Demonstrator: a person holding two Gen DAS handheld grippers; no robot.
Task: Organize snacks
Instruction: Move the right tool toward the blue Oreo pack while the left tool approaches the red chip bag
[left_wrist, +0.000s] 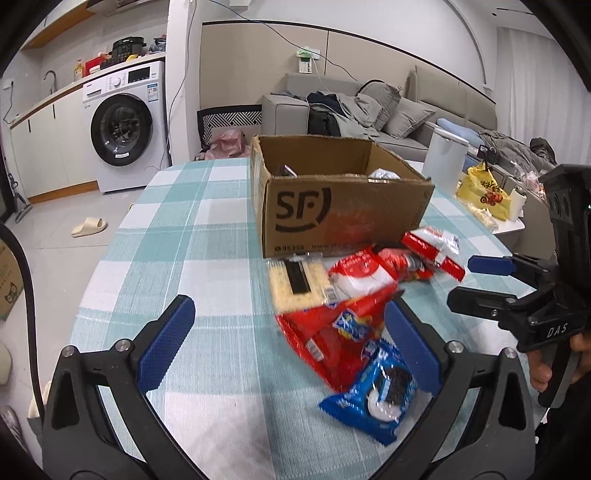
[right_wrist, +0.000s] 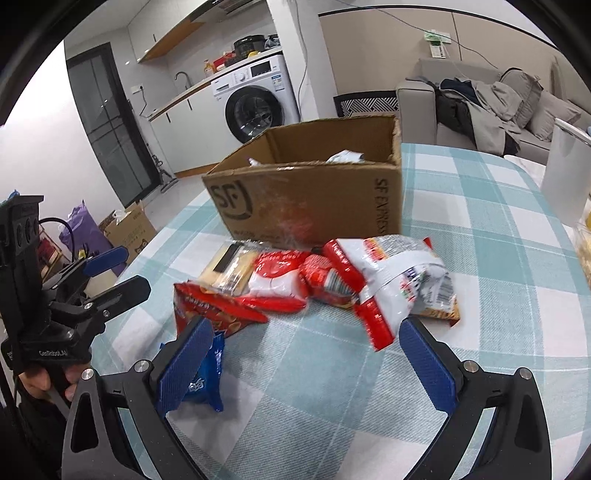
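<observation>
A pile of snack packs lies on the checked tablecloth in front of an open cardboard box (left_wrist: 332, 214) (right_wrist: 314, 206) marked SF. Nearest is a blue cookie pack (left_wrist: 373, 395) (right_wrist: 210, 380), then a red pack (left_wrist: 321, 336) (right_wrist: 210, 310), a yellow cracker pack (left_wrist: 295, 288) (right_wrist: 229, 269) and a red-and-white bag (left_wrist: 358, 273) (right_wrist: 277, 280). A bigger white-and-red bag (left_wrist: 436, 251) (right_wrist: 399, 280) lies to the right. My left gripper (left_wrist: 288, 347) (right_wrist: 122, 275) is open and holds nothing. My right gripper (right_wrist: 306, 365) (left_wrist: 465, 282) is open beside the pile, also holding nothing.
Inside the box lie a silvery packet (left_wrist: 382, 173) and a dark item (left_wrist: 284, 170). A white cylindrical container (left_wrist: 443, 155) (right_wrist: 565, 173) stands at the table's far right, with a yellow bag (left_wrist: 484, 192) beyond it. The table edge curves along the left, and a washing machine (left_wrist: 125, 125) stands behind.
</observation>
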